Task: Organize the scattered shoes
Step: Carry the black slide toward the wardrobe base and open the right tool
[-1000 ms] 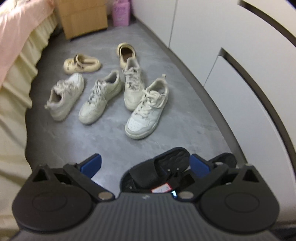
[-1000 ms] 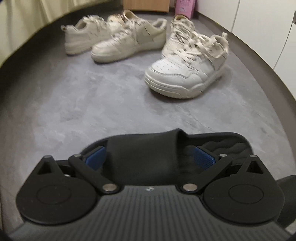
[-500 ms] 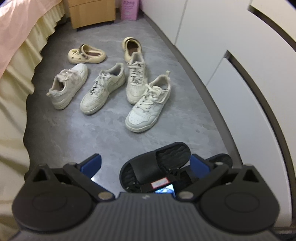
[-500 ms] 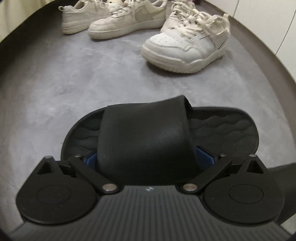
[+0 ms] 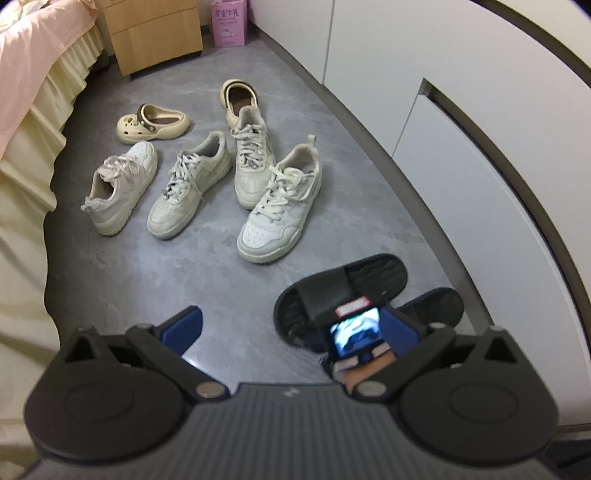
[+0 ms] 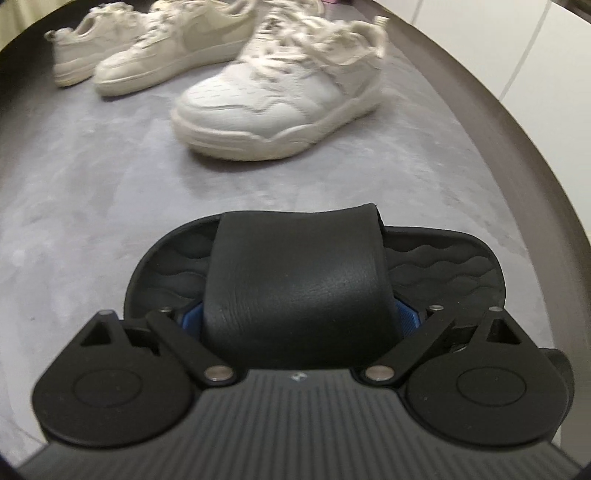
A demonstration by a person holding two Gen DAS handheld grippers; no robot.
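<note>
A black slide sandal [image 6: 299, 280] sits crosswise between my right gripper's [image 6: 299, 317] blue pads, which are shut on its strap; it also shows in the left wrist view [image 5: 340, 288], with the right gripper [image 5: 354, 332] on it. A second black slide [image 5: 436, 304] lies just beyond it by the wall. My left gripper [image 5: 291, 328] is open and empty above the floor. Several white sneakers lie scattered ahead, the nearest [image 5: 280, 206] [image 6: 280, 96] closest to the slide. Two cream clogs [image 5: 153, 123] [image 5: 238, 96] lie farther back.
A bed with a pink cover and cream skirt [image 5: 33, 122] runs along the left. White cabinet doors [image 5: 461, 122] line the right. A wooden nightstand [image 5: 155, 33] and a pink box [image 5: 229, 22] stand at the far end of the grey floor.
My right gripper has closed in on the black slide's strap and the slide now sits higher and nearer the white sneaker. The left gripper has risen and pulled back, staying open.
</note>
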